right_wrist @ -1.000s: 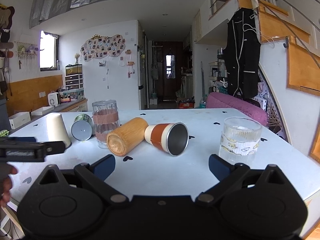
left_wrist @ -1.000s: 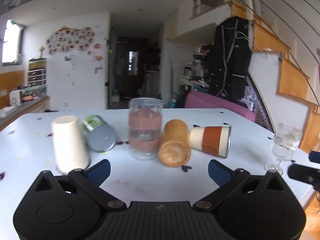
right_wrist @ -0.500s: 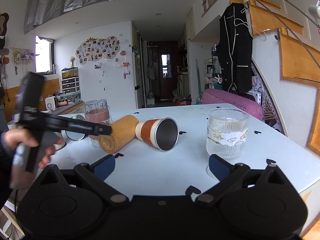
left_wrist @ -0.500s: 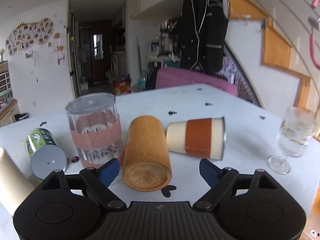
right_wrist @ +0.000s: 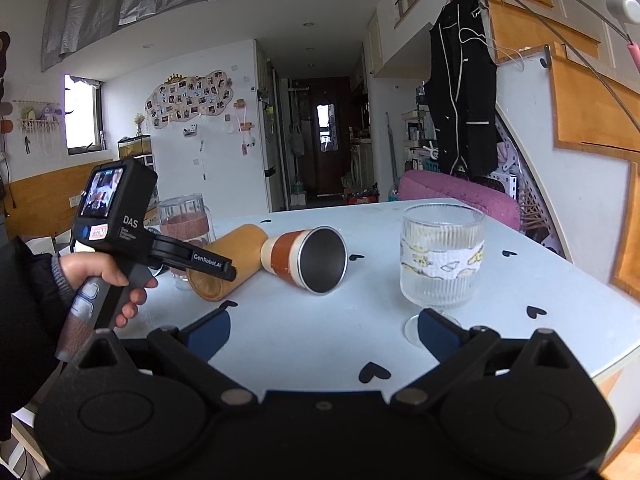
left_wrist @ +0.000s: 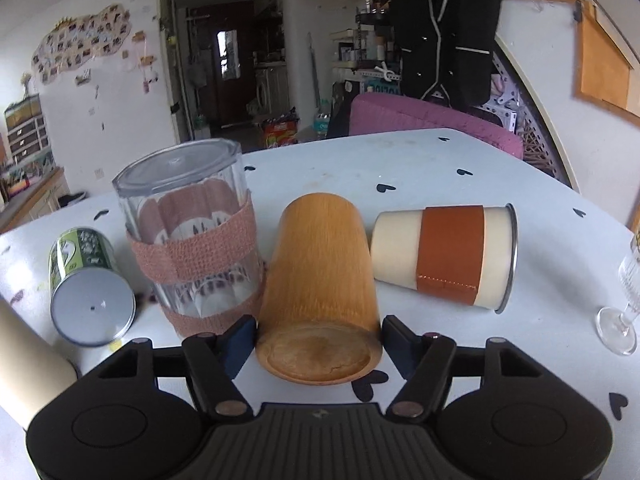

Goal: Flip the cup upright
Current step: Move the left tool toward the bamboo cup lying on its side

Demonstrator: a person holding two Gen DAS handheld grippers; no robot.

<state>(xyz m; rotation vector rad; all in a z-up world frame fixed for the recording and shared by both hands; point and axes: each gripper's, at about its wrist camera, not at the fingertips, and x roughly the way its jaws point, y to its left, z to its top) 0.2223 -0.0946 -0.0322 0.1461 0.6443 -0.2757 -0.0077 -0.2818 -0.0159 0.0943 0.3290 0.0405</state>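
Right, your left gripper (left_wrist: pixel 318 338) sits low on the table (left_wrist: pixel 420 168) with its jaws spread around the base end of the wooden cup (left_wrist: pixel 320 280), one blue pad (left_wrist: pixel 240 342) just beside each flank; contact on either side can't be confirmed, so call it released, not clamped. The wooden cup lies on its side, flat bottom toward your left camera, mouth pointing away. Just left of it stands an inverted glass with pink woven bands (left_wrist: pixel 192 240), apparently touching the wooden cup's side. Further left a green printed can (left_wrist: pixel 86 284) lies on its side, grey end facing you, and a beige cup (left_wrist: pixel 28 364) pokes in at the left edge. Right of the wooden cup, close but apart, a cream cup with a brown sleeve (left_wrist: pixel 444 254) lies on its side, metal rim to the right. A stemmed glass (left_wrist: pixel 624 300) stands upright at the far right edge. Your right gripper (right_wrist: pixel 322 330) hovers above the near table edge, fingers wide apart, holding nothing; the stemmed ribbed glass sits just past its right pad (right_wrist: pixel 438 338). From that view your left hand (right_wrist: pixel 106 276) grips the left tool's handle, which reaches to the wooden cup. Behind the table, a purple chair (left_wrist: pixel 428 114) and a black jacket (left_wrist: pixel 448 28) hanging by the stairs.
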